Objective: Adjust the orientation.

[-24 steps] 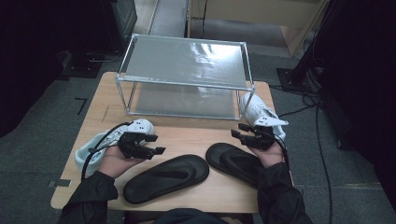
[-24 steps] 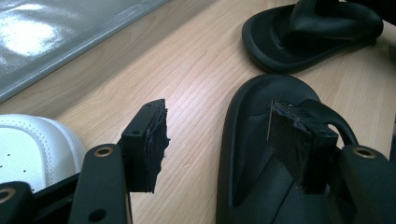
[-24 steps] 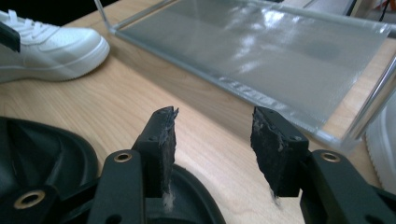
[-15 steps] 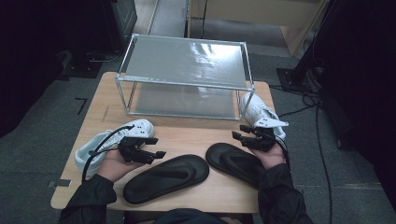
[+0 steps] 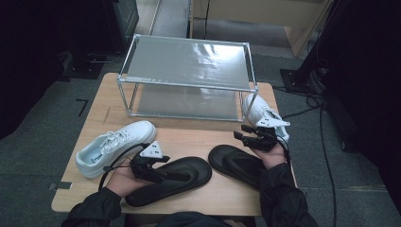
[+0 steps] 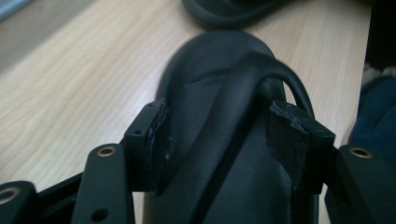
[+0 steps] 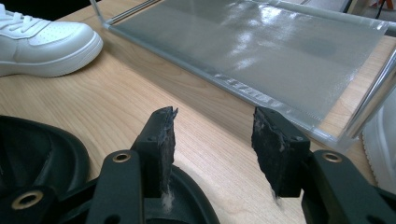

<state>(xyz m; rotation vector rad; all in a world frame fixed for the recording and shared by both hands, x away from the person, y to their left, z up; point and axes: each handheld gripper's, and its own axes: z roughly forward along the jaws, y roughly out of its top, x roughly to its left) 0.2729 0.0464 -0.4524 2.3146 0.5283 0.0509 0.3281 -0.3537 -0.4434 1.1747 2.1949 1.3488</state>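
Observation:
Two black flip-flops lie side by side near the table's front edge, the left one (image 5: pixel 189 171) and the right one (image 5: pixel 234 161). My left gripper (image 5: pixel 174 175) is low over the left flip-flop. In the left gripper view its open jaws (image 6: pixel 222 135) straddle the strap (image 6: pixel 243 79), and the pads (image 6: pixel 156 140) stand just off it. My right gripper (image 5: pixel 241 131) hovers open past the toe of the right flip-flop. In the right gripper view its jaws (image 7: pixel 212 140) hold nothing, over bare wood with the flip-flop (image 7: pixel 42 149) below left.
A two-tier metal-framed rack (image 5: pixel 189 61) with clear shelves stands at the back of the wooden table (image 5: pixel 189 137). One white sneaker (image 5: pixel 113 144) lies at the left. The other white sneaker (image 5: pixel 262 113) sits by the rack's right front leg, close behind my right hand.
My left gripper has moved from beside the left sneaker toward the table's front, onto the left flip-flop's strap. The right gripper has stayed about where it was.

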